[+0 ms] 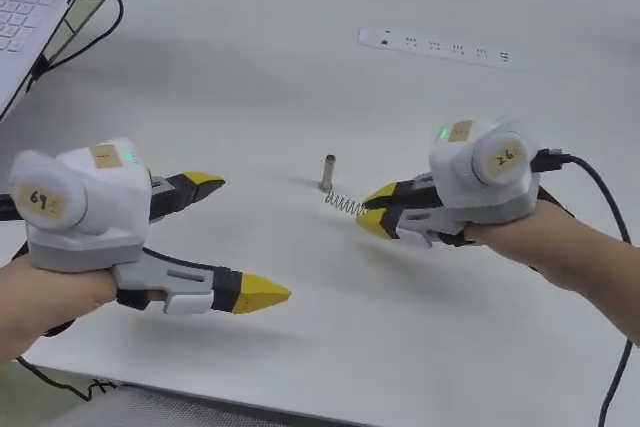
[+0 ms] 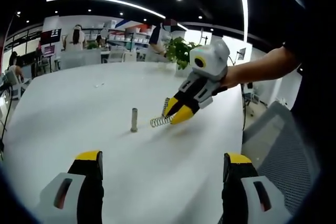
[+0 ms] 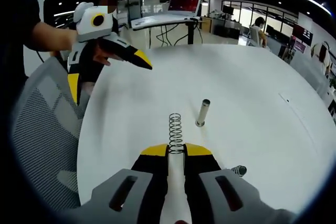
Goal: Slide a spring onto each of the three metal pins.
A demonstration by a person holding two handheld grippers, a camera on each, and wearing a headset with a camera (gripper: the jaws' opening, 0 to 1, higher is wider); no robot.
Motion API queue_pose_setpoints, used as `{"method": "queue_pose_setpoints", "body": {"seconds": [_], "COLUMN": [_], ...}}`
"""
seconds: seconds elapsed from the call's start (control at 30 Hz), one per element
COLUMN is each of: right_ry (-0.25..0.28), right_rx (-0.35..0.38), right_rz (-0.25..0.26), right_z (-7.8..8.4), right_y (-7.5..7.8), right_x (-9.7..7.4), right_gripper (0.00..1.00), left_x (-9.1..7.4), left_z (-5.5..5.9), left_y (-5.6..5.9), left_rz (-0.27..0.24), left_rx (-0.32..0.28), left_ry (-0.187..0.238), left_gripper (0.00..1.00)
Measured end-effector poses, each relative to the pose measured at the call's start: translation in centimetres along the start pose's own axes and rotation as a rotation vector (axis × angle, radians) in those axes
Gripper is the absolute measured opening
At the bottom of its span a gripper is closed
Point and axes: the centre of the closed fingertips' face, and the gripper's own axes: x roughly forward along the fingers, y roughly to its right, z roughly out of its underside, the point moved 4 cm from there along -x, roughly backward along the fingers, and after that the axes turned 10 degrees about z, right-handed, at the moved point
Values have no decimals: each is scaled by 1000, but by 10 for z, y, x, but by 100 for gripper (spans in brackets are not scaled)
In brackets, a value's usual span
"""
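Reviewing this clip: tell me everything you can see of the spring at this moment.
The spring is a thin, narrow coil of bare silvery wire, open-wound. One end is pinched between the shut, yellow-tipped jaws of the right gripper. The rest sticks straight out past the tips, low over the white table. Its free end reaches toward the upright metal pin and sits beside it, not over it. Whether that end touches the table cannot be told.

The white table (image 1: pixel 250 67) has a rounded edge in the gripper views. One metal pin (image 1: pixel 328 172) stands upright on it near the middle. A white power strip (image 1: pixel 440 49) lies flat toward the far side, well apart from the pin, with bare tabletop between them.
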Motion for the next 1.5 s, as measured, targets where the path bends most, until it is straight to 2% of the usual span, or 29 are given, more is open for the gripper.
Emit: {"method": "queue_pose_setpoints", "body": {"seconds": [0.2,0.37,0.47,0.57,0.87,1.13,1.27,1.5], "right_ry": [0,18,27,29,12,28,41,48], "right_rx": [5,8,-21,-21,-93,-128,-135,-168], "right_rz": [7,10,9,-1,-31,-76,-86,-101], "right_z": [11,11,11,12,17,14,12,9], "right_y": [0,1,-1,-3,-8,-16,-16,-17], "right_x": [-23,-40,-48,-55,-63,-66,-67,-73], "right_gripper": [8,8,8,8,8,8,8,8], "left_x": [10,19,25,30,45,60,67,79], "left_z": [-5,-11,-14,-20,-27,-34,-37,-45], "left_y": [6,11,13,16,23,34,37,41], "left_rz": [26,57,73,97,160,237,263,302], "left_rx": [15,31,40,48,62,77,85,101], "left_ry": [-3,-4,-8,3,8,1,3,11], "left_gripper": [92,91,89,87,79,64,54,43]}}
